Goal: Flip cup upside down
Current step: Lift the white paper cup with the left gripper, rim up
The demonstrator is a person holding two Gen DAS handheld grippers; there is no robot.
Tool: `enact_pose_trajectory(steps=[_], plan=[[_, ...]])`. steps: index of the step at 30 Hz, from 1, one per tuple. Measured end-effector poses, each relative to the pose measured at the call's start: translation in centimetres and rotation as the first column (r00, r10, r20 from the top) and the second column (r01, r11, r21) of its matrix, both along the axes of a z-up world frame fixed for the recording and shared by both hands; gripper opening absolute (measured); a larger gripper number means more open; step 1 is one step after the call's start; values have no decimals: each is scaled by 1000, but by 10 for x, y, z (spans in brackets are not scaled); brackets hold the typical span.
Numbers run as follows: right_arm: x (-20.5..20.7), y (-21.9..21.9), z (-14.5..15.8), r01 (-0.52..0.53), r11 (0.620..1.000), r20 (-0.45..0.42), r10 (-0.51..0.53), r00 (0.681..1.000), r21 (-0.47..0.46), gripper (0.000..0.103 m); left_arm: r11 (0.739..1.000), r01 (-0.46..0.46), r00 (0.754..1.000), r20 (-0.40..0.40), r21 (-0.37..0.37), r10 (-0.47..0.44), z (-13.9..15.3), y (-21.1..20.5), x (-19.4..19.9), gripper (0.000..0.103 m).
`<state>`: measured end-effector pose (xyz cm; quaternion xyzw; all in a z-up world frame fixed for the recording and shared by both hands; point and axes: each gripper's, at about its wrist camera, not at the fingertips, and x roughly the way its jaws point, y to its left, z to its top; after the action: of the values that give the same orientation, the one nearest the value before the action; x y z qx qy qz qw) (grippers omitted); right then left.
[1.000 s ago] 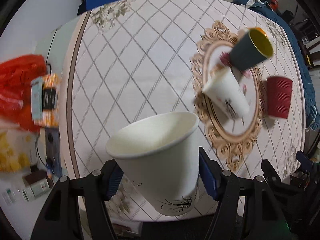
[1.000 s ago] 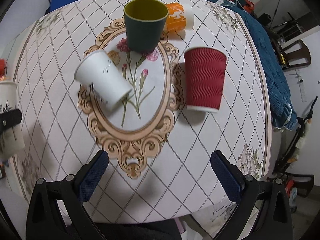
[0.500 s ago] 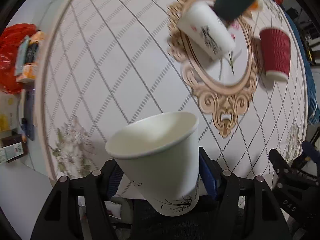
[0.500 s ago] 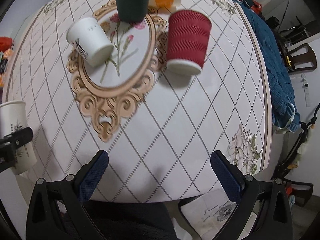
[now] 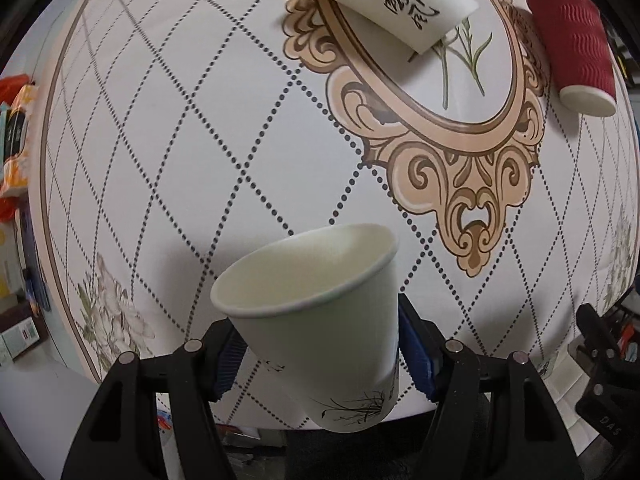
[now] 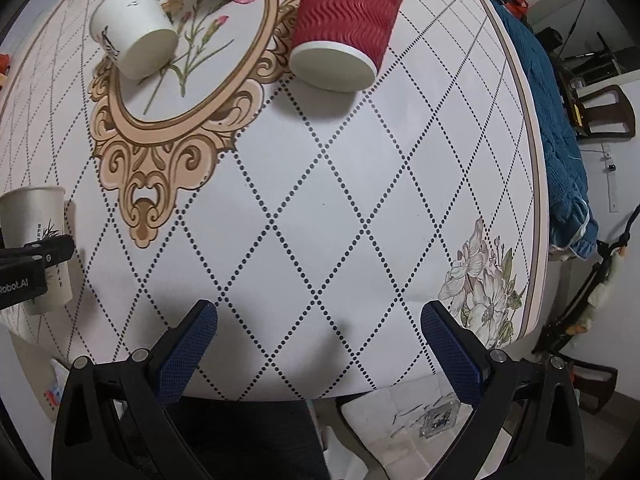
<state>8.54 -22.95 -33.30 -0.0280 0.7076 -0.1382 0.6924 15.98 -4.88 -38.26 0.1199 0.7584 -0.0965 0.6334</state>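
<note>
The left gripper [image 5: 320, 356] clamped the white cup [image 5: 320, 332], mouth away from it, above the table [image 5: 200, 152]. The right gripper [image 6: 318, 344] stood apart, holding nothing.

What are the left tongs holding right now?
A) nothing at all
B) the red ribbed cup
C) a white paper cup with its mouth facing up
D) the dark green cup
C: the left tongs are shut on the white paper cup, its open rim facing up, while the red ribbed cup sits upside down on the table.
</note>
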Motion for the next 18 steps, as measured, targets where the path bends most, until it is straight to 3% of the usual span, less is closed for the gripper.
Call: enact_pose_trajectory(steps=[13, 16, 18], plan=[[4, 1, 1, 34, 999, 3, -34, 999, 1, 103, 999, -51, 997, -53, -14, 50, -25, 3, 8, 69], [6, 0, 1, 43, 999, 5, -43, 999, 3, 103, 999, -49, 998, -47, -11, 48, -29, 6, 9, 90], [7, 0, 1, 48, 999, 5, -48, 999, 5, 103, 999, -48, 998, -34, 0, 48, -28, 8, 13, 91]])
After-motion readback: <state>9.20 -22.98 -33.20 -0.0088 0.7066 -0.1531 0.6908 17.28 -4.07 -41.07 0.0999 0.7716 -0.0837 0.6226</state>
